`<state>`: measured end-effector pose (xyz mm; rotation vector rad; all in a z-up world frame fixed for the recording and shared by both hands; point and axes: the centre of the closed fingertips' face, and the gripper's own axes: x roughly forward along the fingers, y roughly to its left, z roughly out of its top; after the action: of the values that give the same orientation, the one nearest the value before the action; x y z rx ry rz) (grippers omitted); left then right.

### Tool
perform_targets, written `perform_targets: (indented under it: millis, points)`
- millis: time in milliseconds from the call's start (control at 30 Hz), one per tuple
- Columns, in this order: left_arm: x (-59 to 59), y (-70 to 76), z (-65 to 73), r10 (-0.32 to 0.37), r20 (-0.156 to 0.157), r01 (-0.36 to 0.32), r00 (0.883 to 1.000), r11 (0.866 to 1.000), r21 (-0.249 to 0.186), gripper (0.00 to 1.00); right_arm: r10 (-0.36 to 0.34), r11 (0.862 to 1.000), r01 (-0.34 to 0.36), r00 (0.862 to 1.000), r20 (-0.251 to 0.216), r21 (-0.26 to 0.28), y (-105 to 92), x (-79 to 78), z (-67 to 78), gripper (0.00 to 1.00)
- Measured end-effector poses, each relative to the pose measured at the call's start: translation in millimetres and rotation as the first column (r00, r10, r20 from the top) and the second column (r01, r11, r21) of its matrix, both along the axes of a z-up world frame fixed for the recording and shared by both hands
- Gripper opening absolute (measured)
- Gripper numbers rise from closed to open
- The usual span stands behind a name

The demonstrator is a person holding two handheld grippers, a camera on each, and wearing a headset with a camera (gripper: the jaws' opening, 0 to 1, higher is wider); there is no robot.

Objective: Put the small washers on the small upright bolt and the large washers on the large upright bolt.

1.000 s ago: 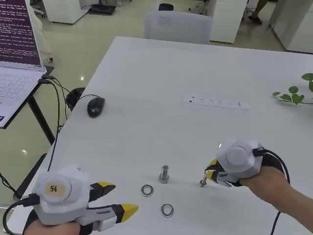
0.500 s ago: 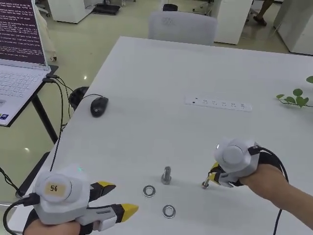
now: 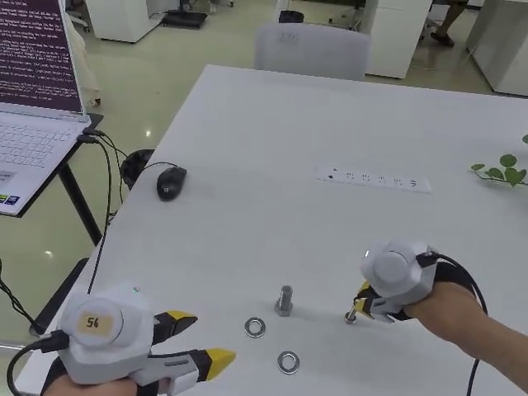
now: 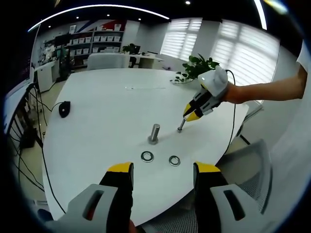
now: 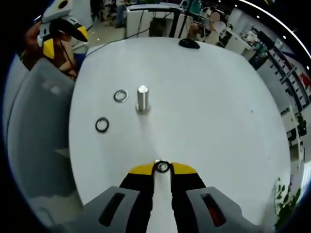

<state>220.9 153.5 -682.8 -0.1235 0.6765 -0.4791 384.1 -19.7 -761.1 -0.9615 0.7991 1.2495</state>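
The large upright bolt (image 3: 285,300) (image 4: 154,134) (image 5: 142,98) stands near the table's front edge. Two large washers (image 3: 255,327) (image 3: 288,361) lie flat just in front of it, also in the left gripper view (image 4: 146,156) (image 4: 174,160). The thin small bolt (image 3: 351,316) (image 4: 181,127) stands to the right. My right gripper (image 3: 360,304) (image 5: 162,171) sits at the small bolt's top, shut on a small washer (image 5: 162,167). My left gripper (image 3: 200,338) (image 4: 163,170) hovers open at the front left, nothing between its fingers.
A black mouse (image 3: 170,183) lies at the table's left edge, with a white power strip (image 3: 373,179) further back. A laptop (image 3: 33,124) stands on a side stand to the left. A plant (image 3: 503,169) is at the far right, a chair (image 3: 309,49) behind the table.
The head camera has shifted a little. My right gripper holds at the small bolt's top, slightly lower. The left gripper, large bolt and washers keep their places.
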Motion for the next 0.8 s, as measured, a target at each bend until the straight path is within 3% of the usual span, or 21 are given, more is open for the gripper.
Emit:
perform_targets:
  millis: [800]
  points:
    - [2.2,0.8,-0.5,0.004,-0.003,-0.004,1.000,1.000,-0.007,0.48,-0.003,1.000,0.002,1.000,-0.031,-0.027,0.2,0.6,-20.6,0.13]
